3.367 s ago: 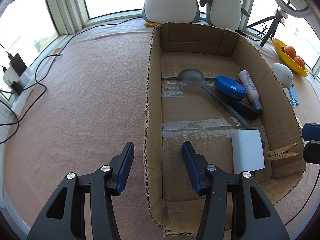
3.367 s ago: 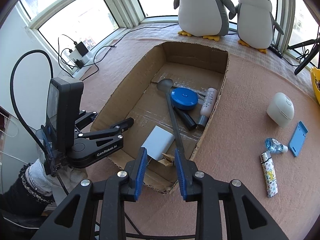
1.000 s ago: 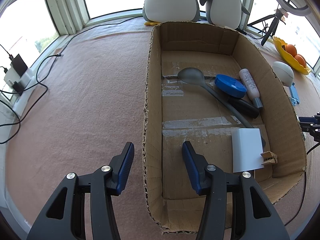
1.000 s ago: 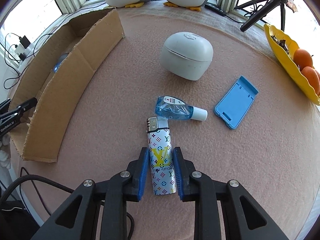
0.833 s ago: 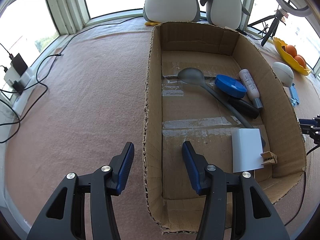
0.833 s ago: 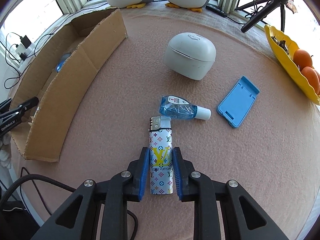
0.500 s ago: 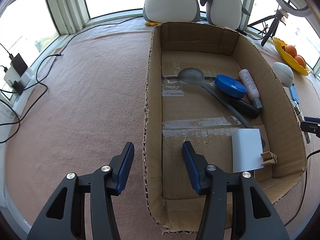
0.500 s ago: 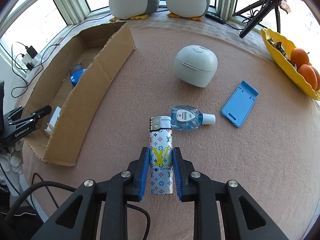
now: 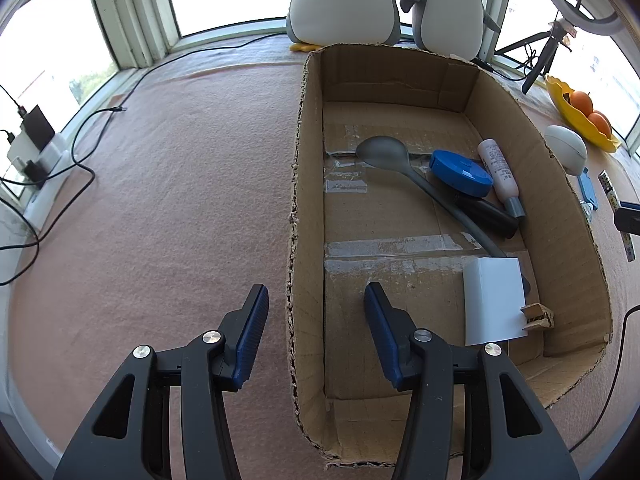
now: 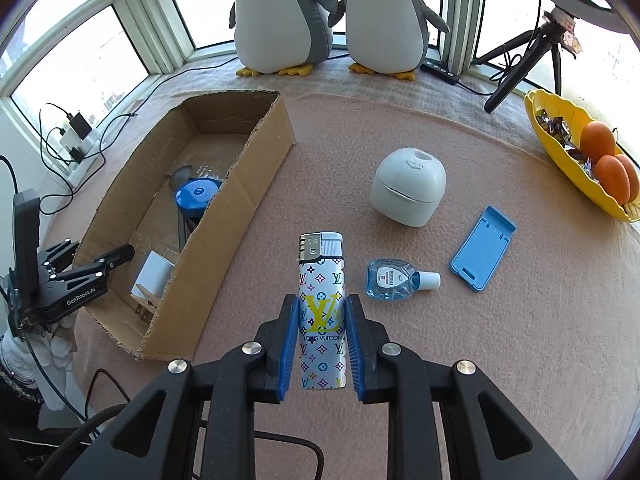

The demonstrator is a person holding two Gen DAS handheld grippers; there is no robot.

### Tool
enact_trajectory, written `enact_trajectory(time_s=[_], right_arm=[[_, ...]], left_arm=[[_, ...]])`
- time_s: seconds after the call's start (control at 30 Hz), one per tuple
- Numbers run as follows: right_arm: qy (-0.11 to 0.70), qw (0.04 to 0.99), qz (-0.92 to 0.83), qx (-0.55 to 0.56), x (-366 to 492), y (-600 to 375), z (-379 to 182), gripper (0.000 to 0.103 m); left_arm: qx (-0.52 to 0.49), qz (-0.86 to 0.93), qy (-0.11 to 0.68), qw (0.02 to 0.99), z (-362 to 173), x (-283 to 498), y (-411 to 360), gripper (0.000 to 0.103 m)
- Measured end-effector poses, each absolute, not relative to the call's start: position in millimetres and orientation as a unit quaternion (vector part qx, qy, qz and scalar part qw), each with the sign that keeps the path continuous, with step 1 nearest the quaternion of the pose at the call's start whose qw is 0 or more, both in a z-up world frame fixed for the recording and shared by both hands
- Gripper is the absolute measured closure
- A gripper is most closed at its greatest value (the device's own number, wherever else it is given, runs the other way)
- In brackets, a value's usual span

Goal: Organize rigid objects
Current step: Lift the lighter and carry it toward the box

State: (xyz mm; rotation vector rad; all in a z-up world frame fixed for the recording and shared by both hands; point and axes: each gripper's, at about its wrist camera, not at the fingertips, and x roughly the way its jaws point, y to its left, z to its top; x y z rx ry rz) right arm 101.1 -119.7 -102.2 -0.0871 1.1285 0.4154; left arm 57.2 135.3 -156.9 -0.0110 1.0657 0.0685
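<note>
My right gripper [image 10: 321, 308] is shut on a white patterned lighter [image 10: 321, 280] and holds it above the pink table, right of the cardboard box [image 10: 248, 184]. The lighter also shows at the right edge of the left wrist view [image 9: 614, 200]. My left gripper [image 9: 316, 300] is open and empty, its jaws straddling the box's near left wall [image 9: 304, 216]. Inside the box lie a grey spoon [image 9: 400, 160], a blue round lid [image 9: 460, 172], a white tube [image 9: 498, 168], a black cylinder [image 9: 488, 212], a white block [image 9: 494, 304] and a wooden clothespin [image 9: 536, 314].
On the table right of the box are a small blue bottle [image 10: 394, 278], a blue phone stand [image 10: 482, 252] and a white round case [image 10: 408, 192]. A yellow dish with oranges [image 10: 580, 152] sits far right. Two plush penguins [image 10: 336, 12], a tripod [image 10: 520, 60] and cables [image 9: 60, 184] line the edges.
My right gripper has lifted the lighter off the table and drawn back, away from the small bottle, so the box shows more. The left gripper has not moved.
</note>
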Motion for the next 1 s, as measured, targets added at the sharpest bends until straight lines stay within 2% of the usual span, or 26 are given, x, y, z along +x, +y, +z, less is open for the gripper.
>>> enact_trajectory(time_s=[0.3, 1.0], right_arm=[[0.502, 0.835, 0.224, -0.039, 124, -77, -81, 0.082], [0.518, 0.817, 0.246, -0.055, 161, 4, -108, 0.082]], left_arm=[[-0.006, 0.033, 0.508, 0.861, -157, 57, 135, 0.052], [-0.008, 0.032, 0.508, 0.861, -157, 57, 133, 0.052]])
